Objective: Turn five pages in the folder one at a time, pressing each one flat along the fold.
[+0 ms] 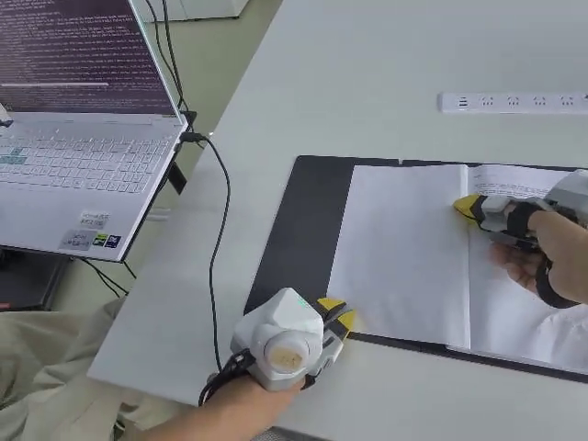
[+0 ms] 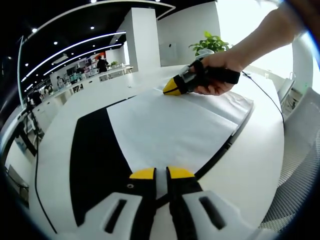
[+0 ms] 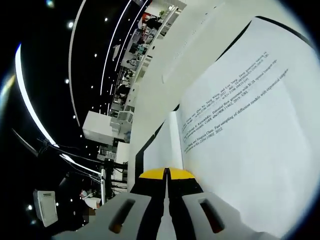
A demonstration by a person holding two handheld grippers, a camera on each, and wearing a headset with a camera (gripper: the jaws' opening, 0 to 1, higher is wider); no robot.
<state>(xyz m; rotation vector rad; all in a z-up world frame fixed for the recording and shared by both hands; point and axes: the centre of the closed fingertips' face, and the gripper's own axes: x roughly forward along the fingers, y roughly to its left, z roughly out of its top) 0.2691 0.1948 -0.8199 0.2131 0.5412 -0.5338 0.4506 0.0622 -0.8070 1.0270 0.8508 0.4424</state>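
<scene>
at the fold (image 1: 469,294), closed right tool (image 1: 466,206); closed left tool (image 1: 342,314) (near edge of folder (image 1: 303,230))

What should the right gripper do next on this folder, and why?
Probably slide the right gripper along the fold toward the near edge: its shut tips sit near the fold's far end, so the rest is likely not yet pressed.

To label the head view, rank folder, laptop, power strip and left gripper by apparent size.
1. folder, cropped by the frame
2. laptop, also cropped
3. left gripper, enlarged by nearness
4. power strip
</scene>
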